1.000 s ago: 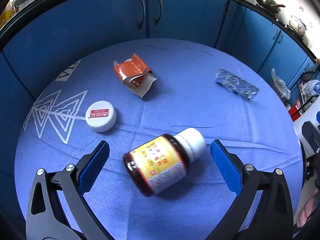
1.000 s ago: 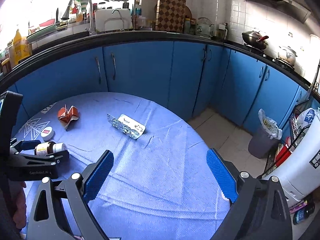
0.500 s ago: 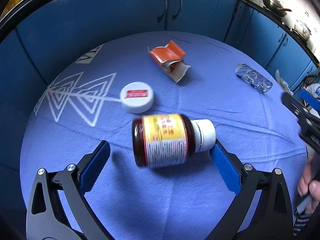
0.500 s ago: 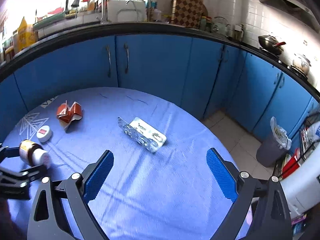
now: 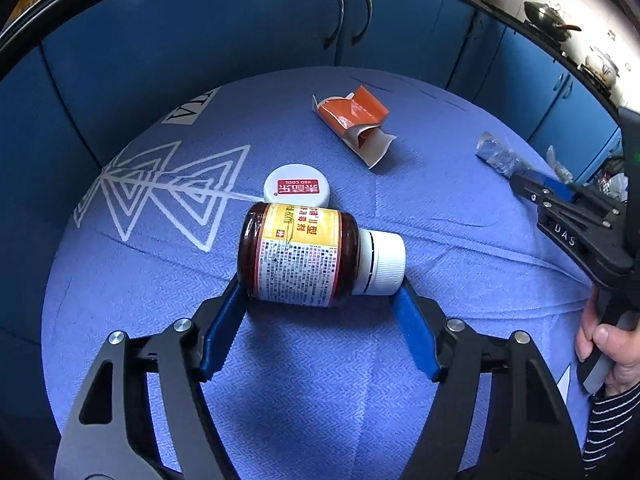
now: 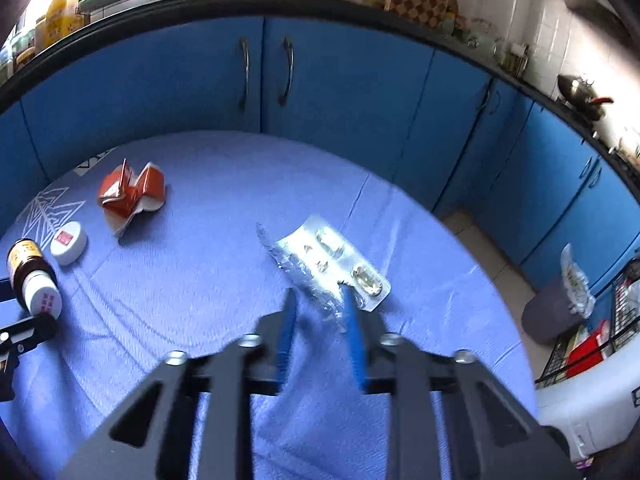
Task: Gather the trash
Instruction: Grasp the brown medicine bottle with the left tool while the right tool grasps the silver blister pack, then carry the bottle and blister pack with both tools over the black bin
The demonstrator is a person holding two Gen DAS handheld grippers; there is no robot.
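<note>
On the round table's blue cloth [image 5: 440, 360], the left gripper [image 5: 320, 300] is clamping a brown glass pill bottle with a yellow label and white cap [image 5: 308, 256] end to end, lying on its side against a flat white round jar [image 5: 297, 189]. Further right, the right gripper [image 6: 320, 300] is closing its blue fingers [image 6: 354, 320] onto a crumpled silver blister pack [image 6: 332, 268]. A torn orange carton [image 5: 352, 120] is lying apart, behind both.
</note>
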